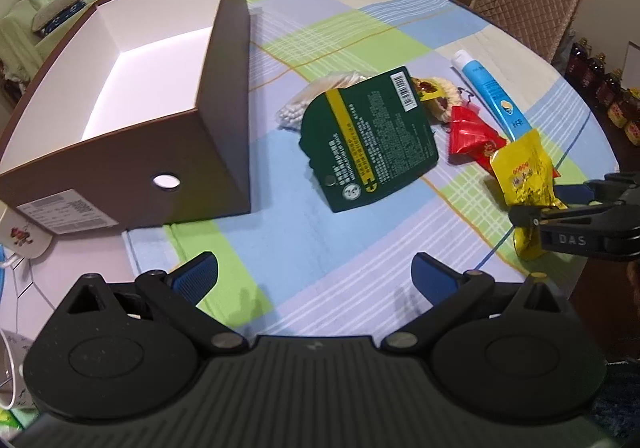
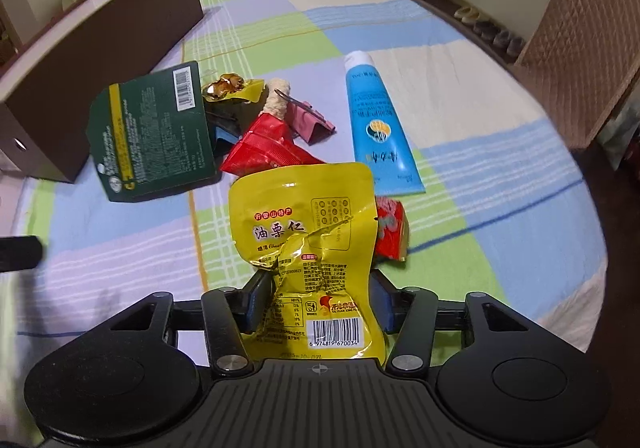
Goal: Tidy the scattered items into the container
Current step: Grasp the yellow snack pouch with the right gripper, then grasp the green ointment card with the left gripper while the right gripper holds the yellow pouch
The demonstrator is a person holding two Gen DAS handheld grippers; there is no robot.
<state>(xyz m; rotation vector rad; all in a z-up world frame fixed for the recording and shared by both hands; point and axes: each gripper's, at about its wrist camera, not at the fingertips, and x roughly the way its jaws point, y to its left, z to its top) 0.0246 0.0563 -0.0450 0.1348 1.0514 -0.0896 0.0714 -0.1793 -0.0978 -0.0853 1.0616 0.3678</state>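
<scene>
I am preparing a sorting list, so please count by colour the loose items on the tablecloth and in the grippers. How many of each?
Yellow: 2, the yellow packet in the right gripper and the small yellow pack
Red: 2, red packet, red wrapper
Green: 1, green card
Blue: 1, blue tube
Pink: 1, pink clip
White: 1, cotton swabs
Total: 8

Bright window daylight, soft shadows, strong fisheye bending, blurred edges.
</scene>
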